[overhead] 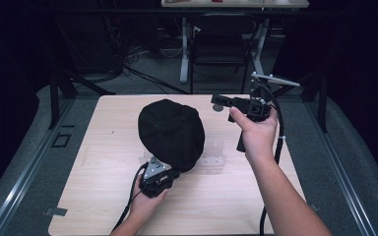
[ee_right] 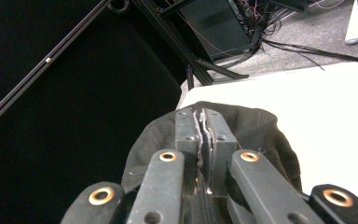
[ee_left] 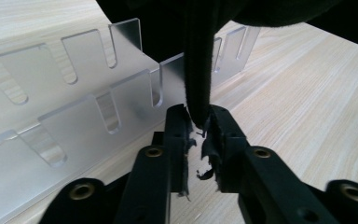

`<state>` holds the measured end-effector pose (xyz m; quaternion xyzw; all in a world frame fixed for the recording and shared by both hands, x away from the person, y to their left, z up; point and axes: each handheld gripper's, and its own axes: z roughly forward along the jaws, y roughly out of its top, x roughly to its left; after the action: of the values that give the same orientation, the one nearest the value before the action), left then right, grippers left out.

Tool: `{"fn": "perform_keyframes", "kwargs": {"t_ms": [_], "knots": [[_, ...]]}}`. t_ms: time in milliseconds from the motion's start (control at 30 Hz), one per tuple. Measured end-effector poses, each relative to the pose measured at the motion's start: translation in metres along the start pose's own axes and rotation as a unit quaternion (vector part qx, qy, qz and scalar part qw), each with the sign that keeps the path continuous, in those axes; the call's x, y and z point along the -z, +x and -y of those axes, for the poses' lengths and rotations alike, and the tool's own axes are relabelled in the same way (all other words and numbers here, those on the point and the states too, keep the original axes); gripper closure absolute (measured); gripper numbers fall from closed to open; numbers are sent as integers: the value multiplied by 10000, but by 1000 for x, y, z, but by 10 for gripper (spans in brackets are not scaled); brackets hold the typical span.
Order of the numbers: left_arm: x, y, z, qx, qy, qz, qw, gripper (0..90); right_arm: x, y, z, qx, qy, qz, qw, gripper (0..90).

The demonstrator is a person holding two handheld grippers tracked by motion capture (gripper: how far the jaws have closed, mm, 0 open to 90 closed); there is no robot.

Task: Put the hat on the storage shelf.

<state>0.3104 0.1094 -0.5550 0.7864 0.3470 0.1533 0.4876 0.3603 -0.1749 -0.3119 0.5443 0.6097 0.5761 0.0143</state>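
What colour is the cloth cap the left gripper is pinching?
Plain black, no pattern. The cap shows best in the high view, draped over a clear rack.

Left gripper pinching a fold of black cloth hanging from above. Beside it, clear slotted acrylic rack on pale wooden table.

A lab or recording studio is suggested rather than a home. A single pale wood-grain counter is set on grey carpeted floor and is bounded by metal floor rails and black frame struts. Darkness or black drapery is seen on both sides. Loose bundles of cables are seen trailing over the floor beyond the far edge, near dark equipment. A second white-legged table and a black chair are placed farther back.
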Motion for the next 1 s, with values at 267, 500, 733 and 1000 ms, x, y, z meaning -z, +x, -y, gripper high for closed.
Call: {"fn": "perform_keyframes", "kwargs": {"t_ms": [267, 500, 733, 1000], "knots": [[12, 8, -3, 309, -133, 20, 9994, 647, 3, 0, 1, 21, 22, 12, 10000, 842], [21, 14, -6, 497, -227, 67, 9985, 596, 5, -2, 3, 57, 69, 38, 10000, 837], [32, 18, -9, 573, -204, 62, 9981, 543, 12, -11, 12, 112, 104, 169, 9997, 807], [51, 26, -7, 631, -71, 34, 9980, 506, 25, -20, 26, 295, 103, 343, 9989, 782]]}}
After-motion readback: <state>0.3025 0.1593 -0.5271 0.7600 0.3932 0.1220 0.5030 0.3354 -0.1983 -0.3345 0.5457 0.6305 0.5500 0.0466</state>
